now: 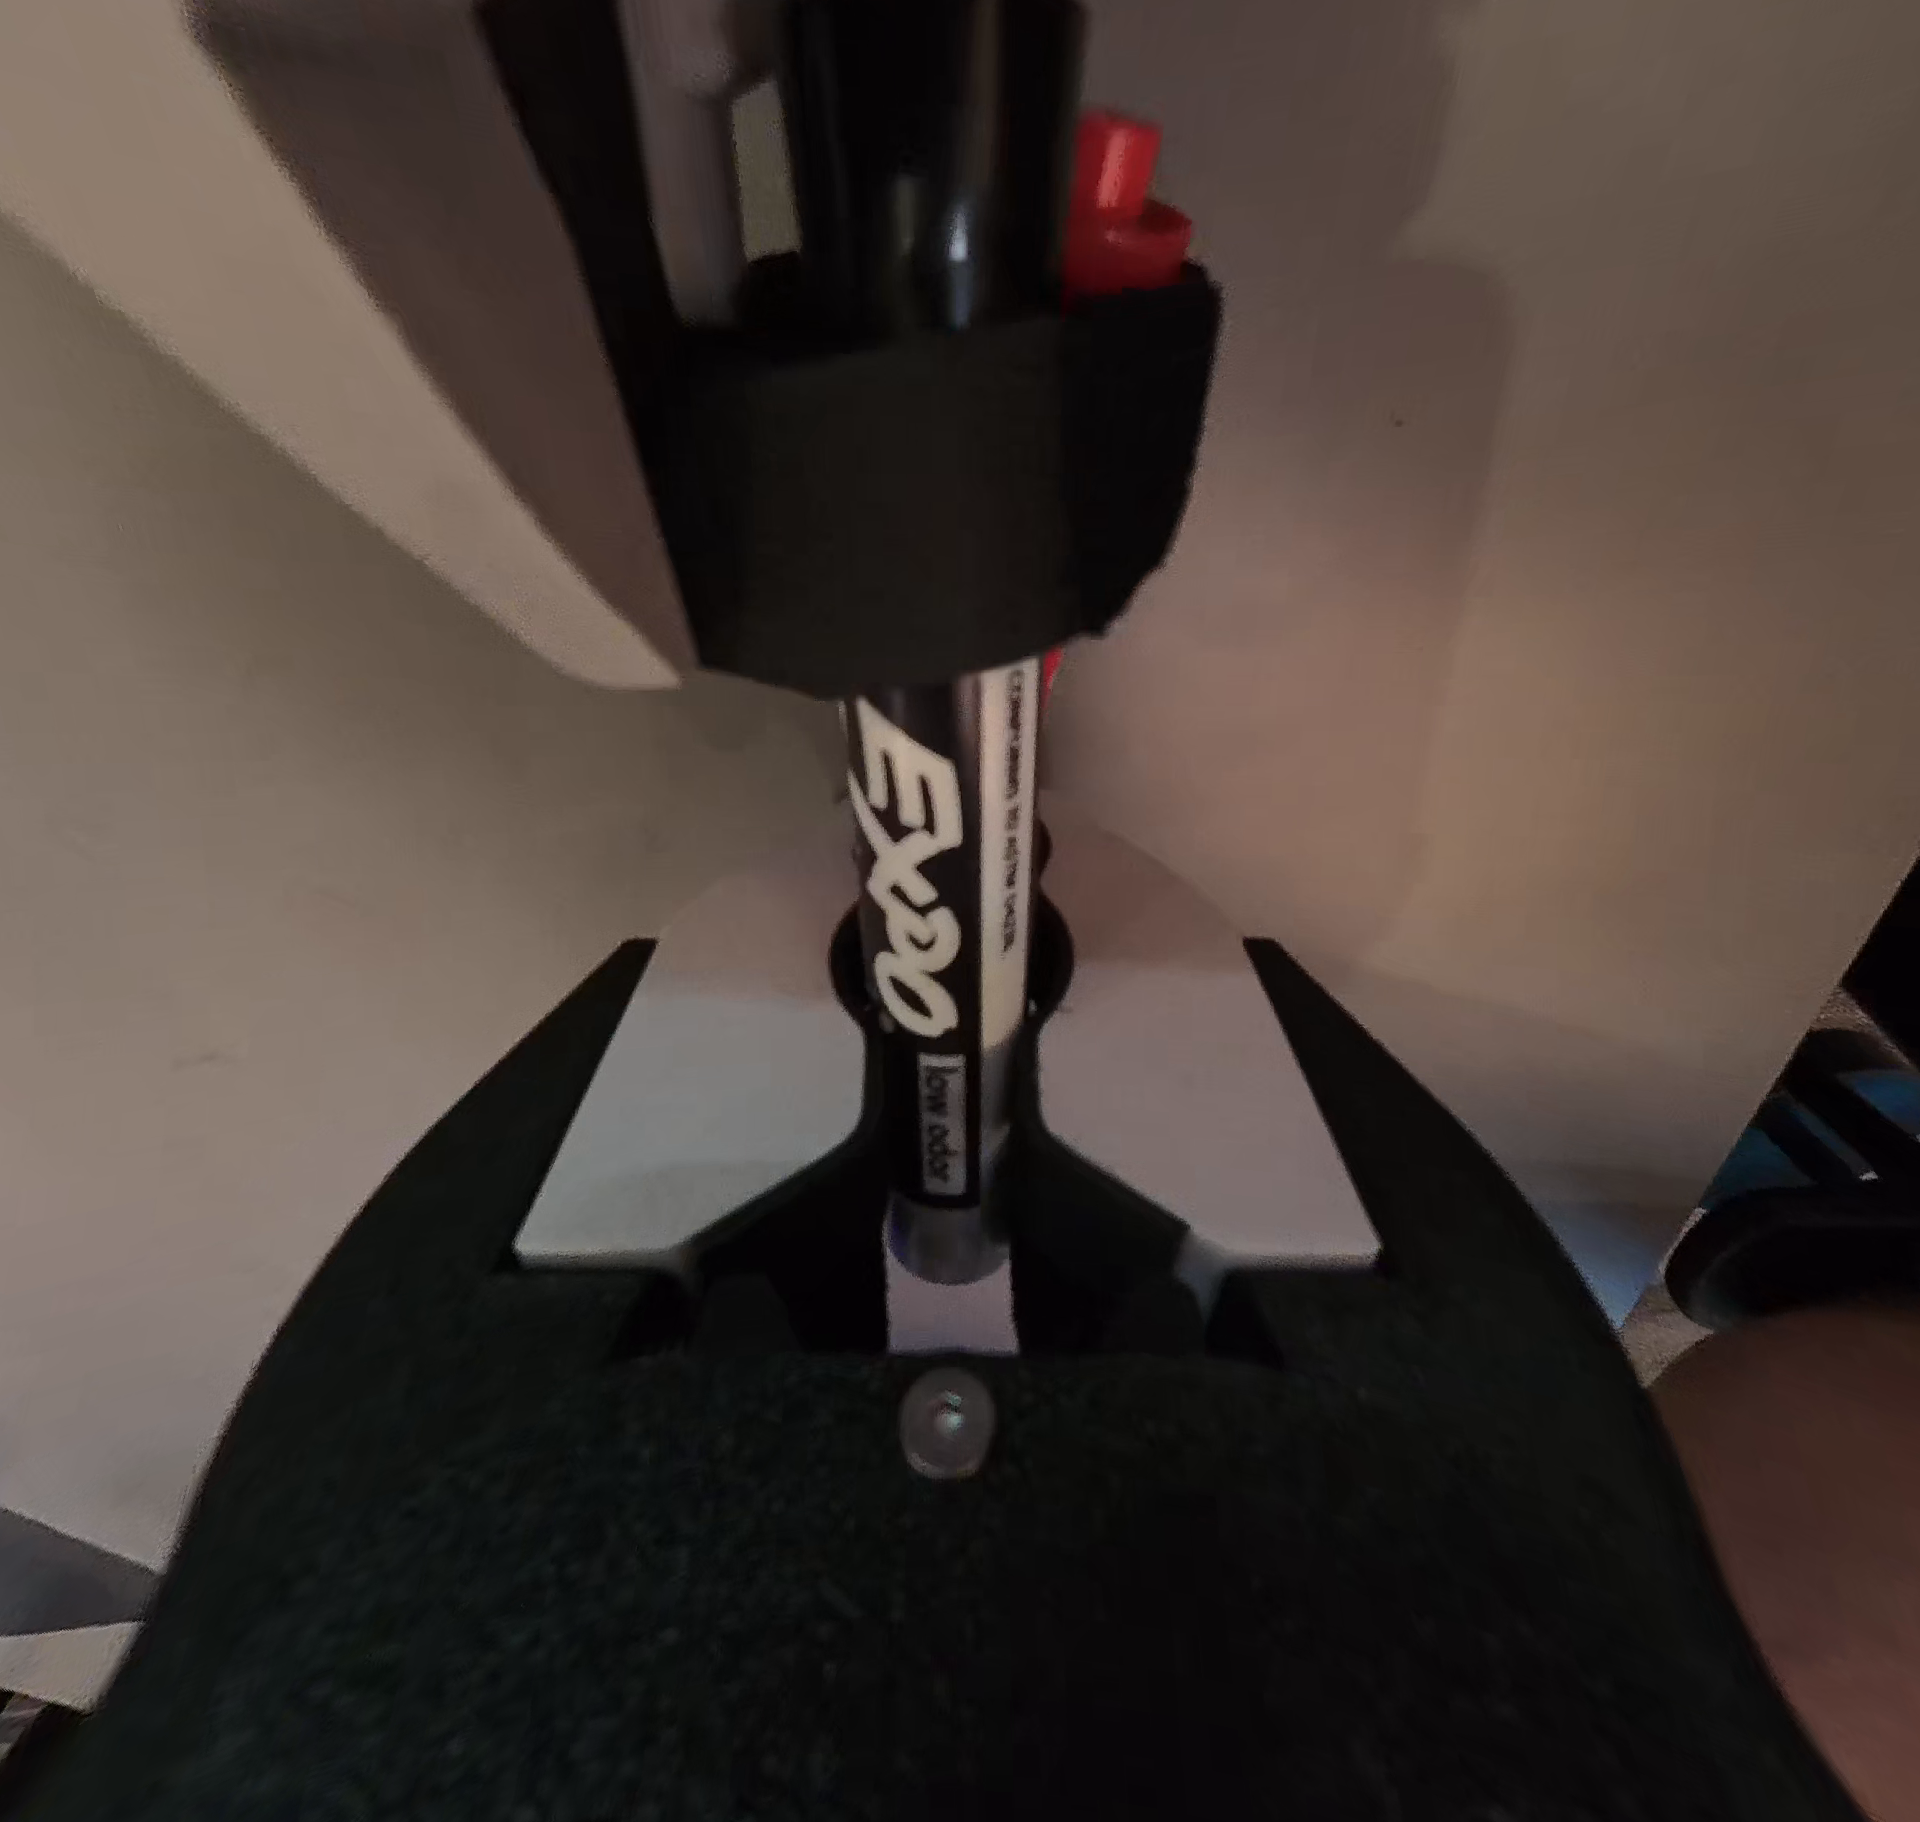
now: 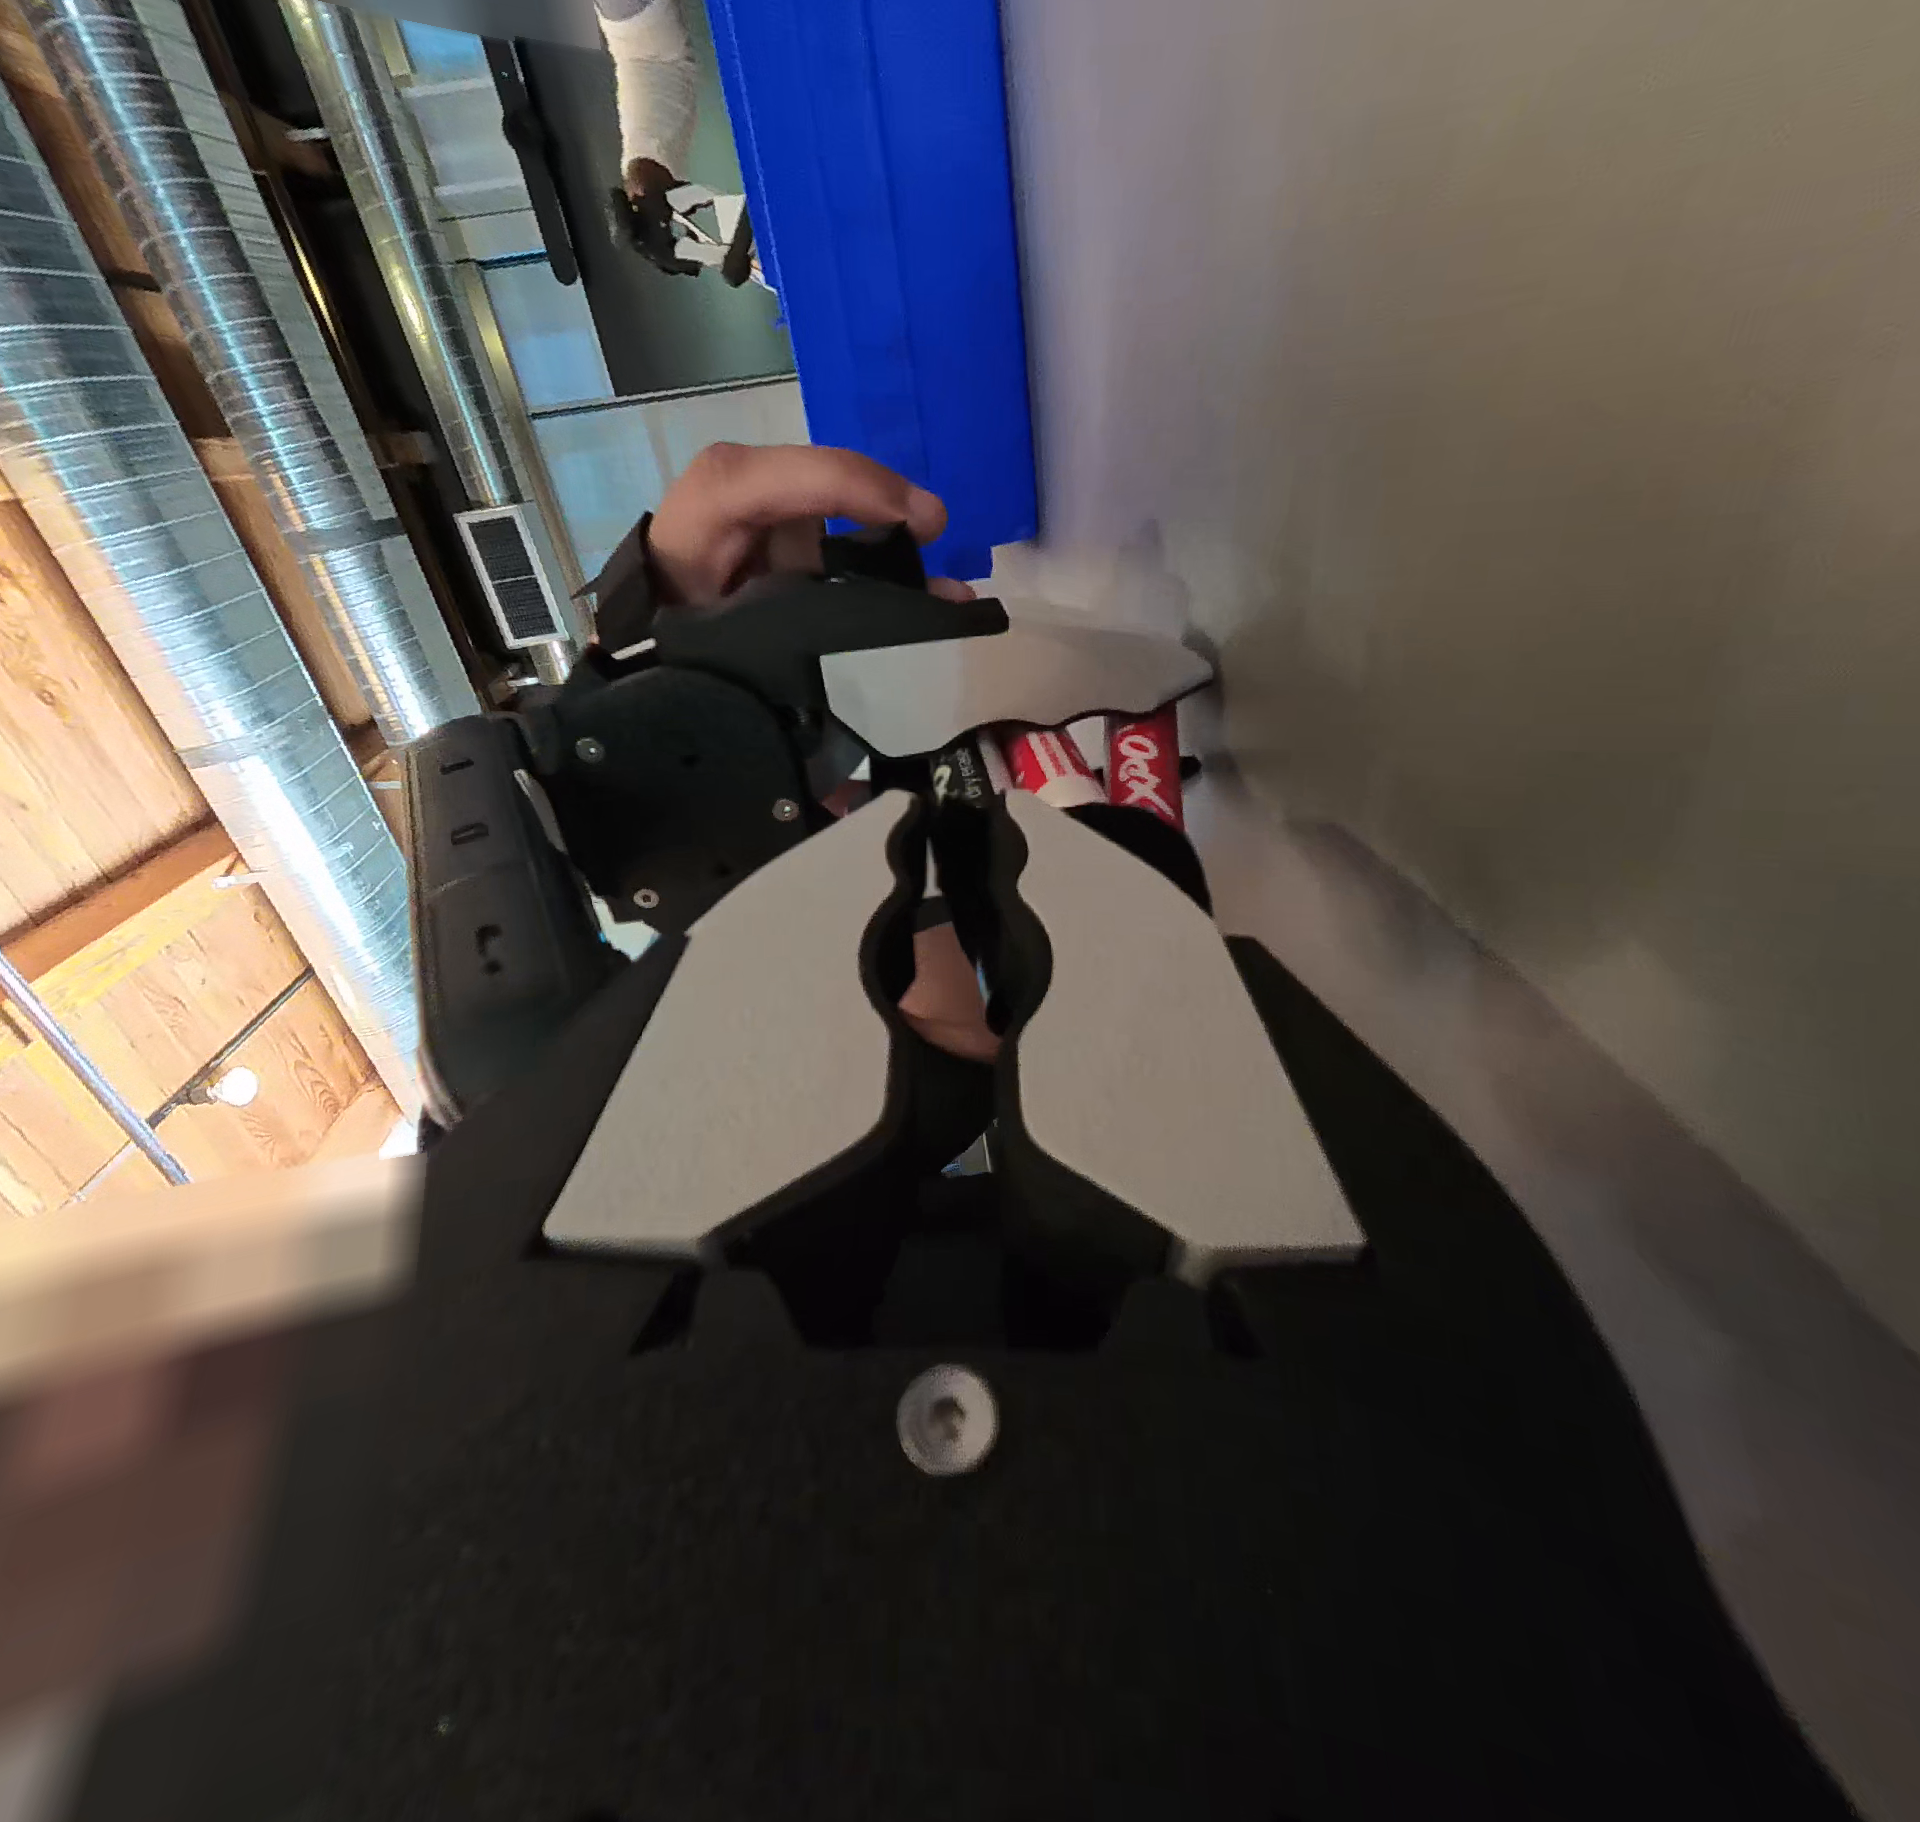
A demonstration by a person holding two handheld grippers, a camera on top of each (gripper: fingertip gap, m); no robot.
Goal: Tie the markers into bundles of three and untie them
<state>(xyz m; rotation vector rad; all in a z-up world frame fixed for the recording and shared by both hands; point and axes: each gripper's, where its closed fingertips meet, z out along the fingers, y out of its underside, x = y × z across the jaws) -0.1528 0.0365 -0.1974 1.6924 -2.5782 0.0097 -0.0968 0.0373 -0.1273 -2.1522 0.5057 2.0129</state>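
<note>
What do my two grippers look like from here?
Both are matte black with a speckled texture. The left gripper and right gripper each carry pale grey plates on scalloped jaws, with one silver screw at the base. The hand wears a dark sleeve cuff.

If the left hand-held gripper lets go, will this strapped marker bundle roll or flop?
Probably neither. The black strap wraps the marker bundle snugly, so it likely moves as one stiff piece. Its lumpy shape should resist rolling, though the glossy barrels may slide.
</note>
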